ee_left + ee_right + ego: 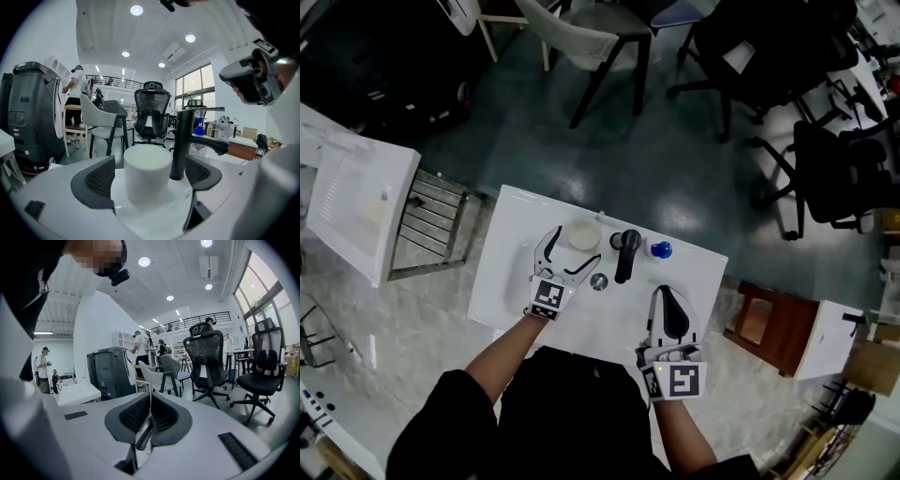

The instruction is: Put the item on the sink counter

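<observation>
Two grippers are over the white table (514, 246). The left gripper (575, 246) has its fingers spread wide, one on each side of a white cup (583, 234). The cup stands upright on the table near its far edge, just left of the black faucet (625, 255), and a sliver of table shows between the cup and the left finger. The right gripper (667, 292) is toward the table's near right edge, its fingers pressed together on nothing. A blue object (660, 249) sits just right of the faucet. A round metal drain (599, 281) lies nearer the person.
</observation>
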`<state>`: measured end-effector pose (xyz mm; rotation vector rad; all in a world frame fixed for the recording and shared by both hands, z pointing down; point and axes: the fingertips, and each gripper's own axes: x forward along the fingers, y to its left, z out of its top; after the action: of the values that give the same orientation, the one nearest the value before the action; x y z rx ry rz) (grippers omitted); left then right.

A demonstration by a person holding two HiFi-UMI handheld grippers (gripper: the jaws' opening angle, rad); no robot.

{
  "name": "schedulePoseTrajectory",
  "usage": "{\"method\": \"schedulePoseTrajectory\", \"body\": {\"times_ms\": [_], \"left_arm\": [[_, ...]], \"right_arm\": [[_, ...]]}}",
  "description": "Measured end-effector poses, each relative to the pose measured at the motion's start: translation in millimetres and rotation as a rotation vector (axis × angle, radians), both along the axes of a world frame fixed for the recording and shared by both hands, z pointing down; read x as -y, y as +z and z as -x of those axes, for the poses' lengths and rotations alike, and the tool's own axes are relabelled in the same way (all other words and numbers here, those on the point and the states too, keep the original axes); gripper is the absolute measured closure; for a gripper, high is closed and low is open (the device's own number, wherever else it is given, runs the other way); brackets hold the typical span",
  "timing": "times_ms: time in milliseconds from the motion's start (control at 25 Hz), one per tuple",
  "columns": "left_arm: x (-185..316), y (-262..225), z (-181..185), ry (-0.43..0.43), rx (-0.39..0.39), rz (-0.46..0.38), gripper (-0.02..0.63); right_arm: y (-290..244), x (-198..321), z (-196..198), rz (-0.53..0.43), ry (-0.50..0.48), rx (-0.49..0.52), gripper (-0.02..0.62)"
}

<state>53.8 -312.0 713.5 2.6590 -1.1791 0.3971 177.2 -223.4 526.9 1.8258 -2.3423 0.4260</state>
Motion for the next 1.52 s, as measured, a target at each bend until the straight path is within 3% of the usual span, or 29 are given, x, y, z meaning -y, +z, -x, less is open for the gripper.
{"method": "schedulePoseTrajectory", "body": {"times_ms": [240, 560, 920, 1000, 1120, 1160, 1520], "left_arm": [[-24.3, -48.1, 21.7, -0.080, -0.107, 0.050, 0.146], [-89.8, -107.8, 42.4, -0.019, -0.107, 0.023, 0.146], [-165.9, -152.3, 80.8, 0.031, -0.180, 0.091, 0.178], [-178.5, -160.4, 91.5, 0.035, -0.195, 0.096, 0.271], [-198.5, -177.3, 101.7, 0.057, -0.224, 0.089, 0.549], [-206.3, -182.1, 103.3, 0.066, -0.230, 0.090, 0.578], [-278.8, -212.0, 111.7, 0.106, -0.202, 0.052, 0.589]], "right_arm": [[-11.6, -27.0, 12.4, 0.007, 0.015, -0.023, 0.561], [-25.3, -74.4, 48.1, -0.002, 0.018, -0.013, 0.561], [-52.4, -128.1, 83.7, -0.040, 0.052, -0.023, 0.561], [-57.6, -140.6, 93.1, -0.050, 0.058, -0.033, 0.561], [-67.3, -158.8, 107.9, -0.049, 0.076, -0.043, 0.561], [-68.2, -166.0, 112.4, -0.048, 0.078, -0.045, 0.561], [-61.8, -228.0, 127.7, -0.012, 0.110, -0.066, 0.561]]}}
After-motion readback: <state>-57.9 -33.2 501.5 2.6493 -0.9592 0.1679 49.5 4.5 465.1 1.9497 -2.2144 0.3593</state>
